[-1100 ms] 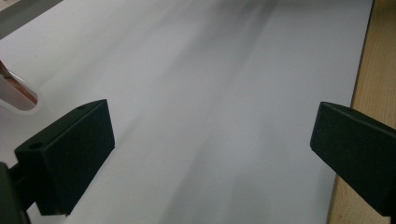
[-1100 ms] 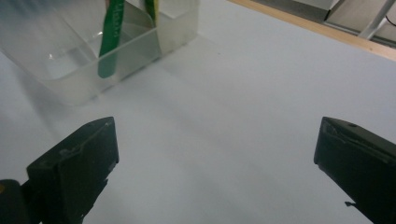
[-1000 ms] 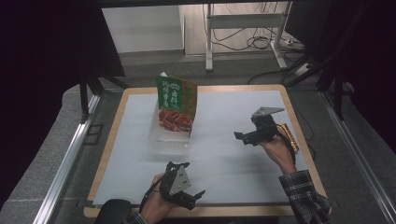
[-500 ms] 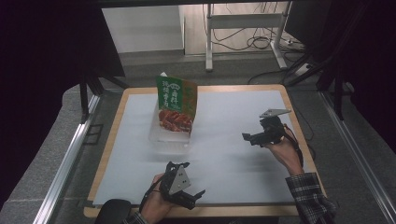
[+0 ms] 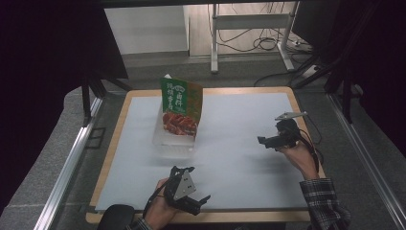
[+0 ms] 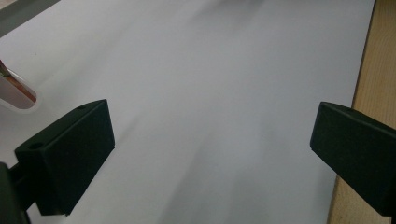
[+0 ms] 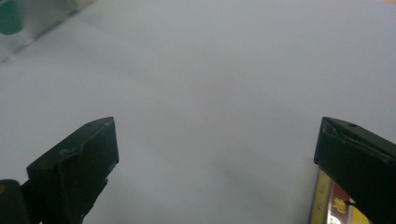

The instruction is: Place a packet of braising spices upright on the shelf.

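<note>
**Both claws wide, pouch standing in its tray**

The white-topped surface with its wooden rim carries one landmark: a clear plastic tray toward the far left. Standing upright in that tray is a green foil food pouch with a red picture on its lower half.

The right claw hovers well to the right of the tray, jaws spread apart and empty, pointing toward it. The left claw sits nearer the person than the tray, close to the surface's front edge, jaws likewise apart with nothing between them.

To take the pouch well, I judge the right claw should approach level, pinch the upper edge squarely, and let the left claw steady the tray so it does not slide.
</note>
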